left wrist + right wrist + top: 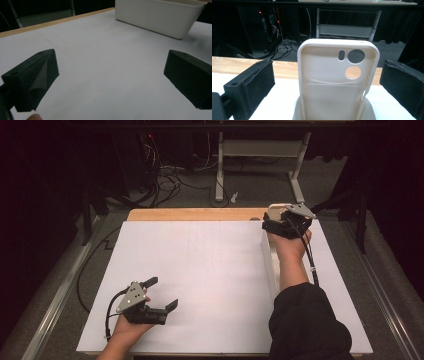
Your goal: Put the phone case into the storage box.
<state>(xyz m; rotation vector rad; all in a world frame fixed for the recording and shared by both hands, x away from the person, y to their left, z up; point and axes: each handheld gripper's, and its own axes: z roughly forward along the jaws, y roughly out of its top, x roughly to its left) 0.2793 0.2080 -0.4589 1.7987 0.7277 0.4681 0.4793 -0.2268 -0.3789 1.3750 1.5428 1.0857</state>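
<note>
Grippers stood apart at a white-covered table (pixel 210 285) as a person worked over a long white bin (pixel 160 17). The bin served as the marker for everything else: it lay along the table's right half, running from the far wooden edge toward the person.

At the bin's far end, the right gripper (pixel 286 220) hovered over a cream phone case (pixel 338 80). The right gripper view showed the case standing upright out of the bin, its camera cutouts near the top, with the two black jaws spread wide on either side and clear of it, touching nothing. The person's right hand (pixel 290 245) and dark sleeve (pixel 305 325) reached along above the bin.

Well to the left of the bin, near the table's close edge, the left gripper (pixel 164 295) rested low over the bare white sheet in the person's left hand (pixel 127 332). Its jaws were also wide apart and empty, pointing toward the bin, whose near corner showed in the left gripper view.

Beyond the bin's far end, cables (pixel 165 180) lay tangled on the grey floor beside a white table frame (pixel 260 150).
</note>
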